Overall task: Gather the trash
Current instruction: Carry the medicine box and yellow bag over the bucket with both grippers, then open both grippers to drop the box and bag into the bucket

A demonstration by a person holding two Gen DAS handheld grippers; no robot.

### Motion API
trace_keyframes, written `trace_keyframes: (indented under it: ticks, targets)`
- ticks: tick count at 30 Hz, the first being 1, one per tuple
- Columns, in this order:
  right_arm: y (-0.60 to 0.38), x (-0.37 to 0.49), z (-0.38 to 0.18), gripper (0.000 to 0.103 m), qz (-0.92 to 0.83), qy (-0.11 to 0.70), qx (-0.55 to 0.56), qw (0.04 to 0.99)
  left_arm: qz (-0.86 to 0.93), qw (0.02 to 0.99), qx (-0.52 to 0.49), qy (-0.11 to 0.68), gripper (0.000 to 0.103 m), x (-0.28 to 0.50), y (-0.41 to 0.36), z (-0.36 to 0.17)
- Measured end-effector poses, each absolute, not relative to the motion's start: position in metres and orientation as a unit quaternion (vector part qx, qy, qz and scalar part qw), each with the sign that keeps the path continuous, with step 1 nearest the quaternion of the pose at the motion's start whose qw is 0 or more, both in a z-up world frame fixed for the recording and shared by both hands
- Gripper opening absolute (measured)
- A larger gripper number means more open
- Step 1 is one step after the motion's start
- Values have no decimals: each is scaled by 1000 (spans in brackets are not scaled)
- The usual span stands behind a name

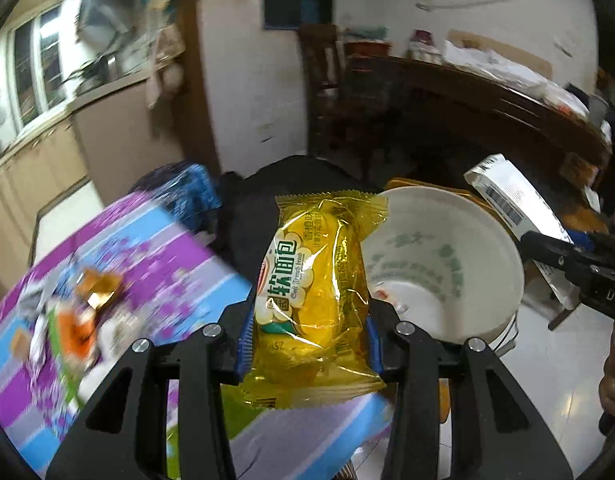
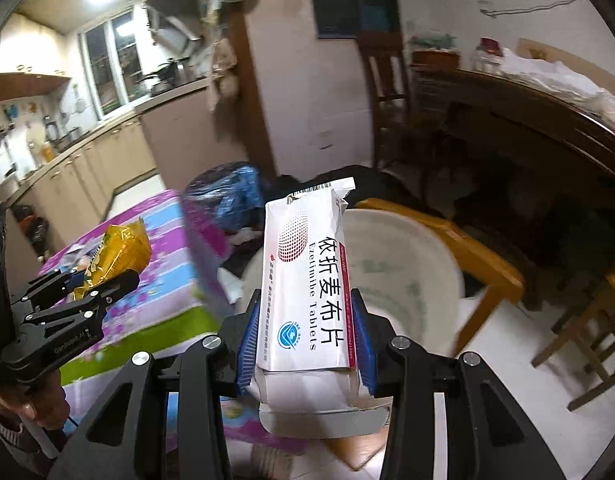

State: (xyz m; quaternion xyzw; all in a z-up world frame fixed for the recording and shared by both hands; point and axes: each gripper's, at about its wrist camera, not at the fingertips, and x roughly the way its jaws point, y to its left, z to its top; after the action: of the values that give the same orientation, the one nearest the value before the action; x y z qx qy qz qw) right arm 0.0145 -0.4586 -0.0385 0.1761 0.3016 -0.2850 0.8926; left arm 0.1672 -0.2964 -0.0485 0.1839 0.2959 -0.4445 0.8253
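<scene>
- The left gripper (image 1: 309, 344) is closed on a yellow bread packet (image 1: 315, 280), blue pads pressing its lower sides; most of the packet sticks out ahead of the fingers.
- The right gripper (image 2: 305, 344) is clamped on a white tablet box (image 2: 307, 280), held near its lower end, the torn top flap far forward of the pads.
- A white bucket (image 1: 447, 264) sits just ahead and to the right of the left gripper, and ahead of the right one, with both items near its rim but not yet clearly over the opening.
- Risk: the slick film could slide through the pads, dropping the packet onto the bench (image 1: 107, 264) or the floor.
- Risk: the box, gripped low, could pivot and catch the rim.
- Risk: letting go too early misses the bucket; the two grippers are close and could knock together.
</scene>
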Motion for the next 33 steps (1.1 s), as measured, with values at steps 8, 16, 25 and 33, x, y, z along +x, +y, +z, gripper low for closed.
trace_keyframes:
  ticks: [8, 16, 25, 33]
  targets:
    - [-535, 2, -50, 42, -325, 337, 202, 860, -493, 783, 231, 302, 41, 158, -391, -48]
    - [-569, 21, -76, 42, -327, 369, 217, 843, -505, 754, 266, 326, 41, 157, -437, -71]
    - [-570, 38, -96, 42, -318, 388, 210, 839, -504, 741, 285, 339, 41, 153, -447, -93]
    - [-559, 51, -102, 43, -310, 396, 203, 840, -498, 743, 289, 341, 41, 156, -449, -99]
